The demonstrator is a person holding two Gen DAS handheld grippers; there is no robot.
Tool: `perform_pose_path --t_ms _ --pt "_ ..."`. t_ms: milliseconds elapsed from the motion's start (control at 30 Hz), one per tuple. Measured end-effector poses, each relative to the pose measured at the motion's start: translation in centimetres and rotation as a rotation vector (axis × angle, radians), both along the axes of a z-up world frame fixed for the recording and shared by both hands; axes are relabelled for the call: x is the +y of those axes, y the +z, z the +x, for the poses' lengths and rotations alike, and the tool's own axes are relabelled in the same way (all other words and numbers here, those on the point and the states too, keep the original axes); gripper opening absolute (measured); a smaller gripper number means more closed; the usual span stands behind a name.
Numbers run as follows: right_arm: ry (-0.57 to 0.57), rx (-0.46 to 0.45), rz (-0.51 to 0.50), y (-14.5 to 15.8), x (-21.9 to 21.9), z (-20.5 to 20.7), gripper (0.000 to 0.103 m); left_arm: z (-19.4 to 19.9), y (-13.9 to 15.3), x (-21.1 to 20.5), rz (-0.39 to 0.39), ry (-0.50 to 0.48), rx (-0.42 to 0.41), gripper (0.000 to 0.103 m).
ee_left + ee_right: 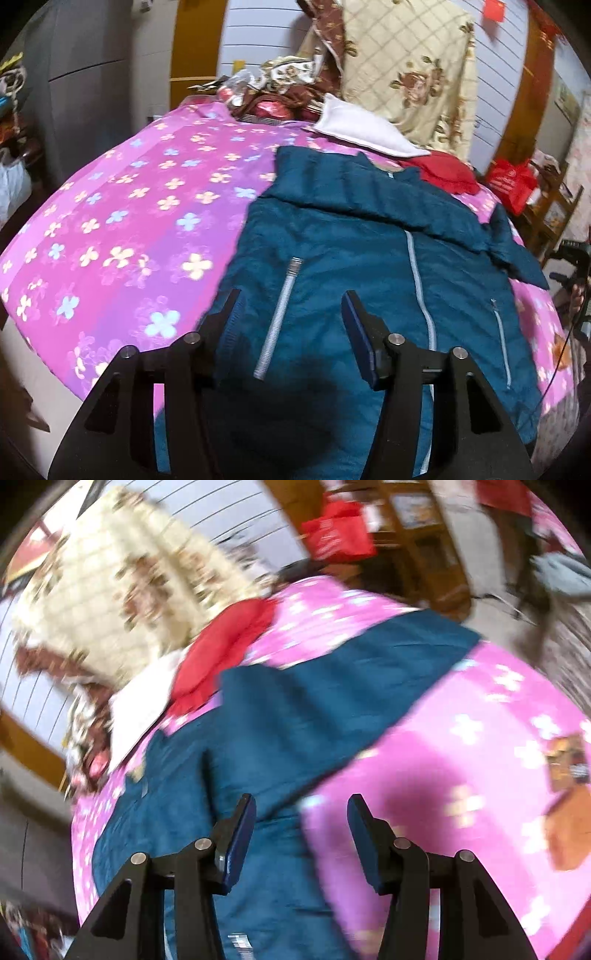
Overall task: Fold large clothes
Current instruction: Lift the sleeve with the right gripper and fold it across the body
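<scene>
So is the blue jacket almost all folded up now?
Not yet. The blue jacket lies spread front-up on the pink flowered bedspread, with one sleeve already folded across its top. The other sleeve is still stretched out sideways. Nothing is in hand: the left gripper and right gripper are both open and hold no cloth. That sleeve and the body are left to fold.

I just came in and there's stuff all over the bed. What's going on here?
A person with a gripper in each hand is folding a teal jacket laid zipper-up on the pink flowered bedspread. One sleeve is already folded across the chest; the other still lies out on the spread. Both the left gripper and right gripper hover open over the jacket, holding nothing. The right view is blurred.
</scene>
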State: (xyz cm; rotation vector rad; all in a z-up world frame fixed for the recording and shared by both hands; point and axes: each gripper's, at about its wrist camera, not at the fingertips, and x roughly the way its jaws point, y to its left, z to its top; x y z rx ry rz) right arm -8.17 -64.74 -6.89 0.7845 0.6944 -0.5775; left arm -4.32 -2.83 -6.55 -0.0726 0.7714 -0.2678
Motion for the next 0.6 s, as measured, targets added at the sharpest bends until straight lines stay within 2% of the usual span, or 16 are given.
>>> perform_pose_path --t_ms 133,267,367,600 --pt "-0.103 0.006 0.03 -1.5 -4.8 -3.8 0.05 -0.5 -0.2 -2.2 0.039 -0.033 0.004 0.054" --pt "-0.157 -0.06 0.127 -3.7 -8.8 -6.0 0.05 -0.4 -0.7 -4.2 0.051 -0.064 0.038 0.054" --pt "-0.175 -0.079 0.188 -5.7 -11.0 -5.5 0.05 -0.4 -0.8 -5.4 0.067 -0.069 0.046 0.054" --pt "-0.221 -0.086 0.233 -9.0 -15.0 -1.8 0.05 0.6 -0.9 -7.7 0.064 -0.082 0.066 0.054"
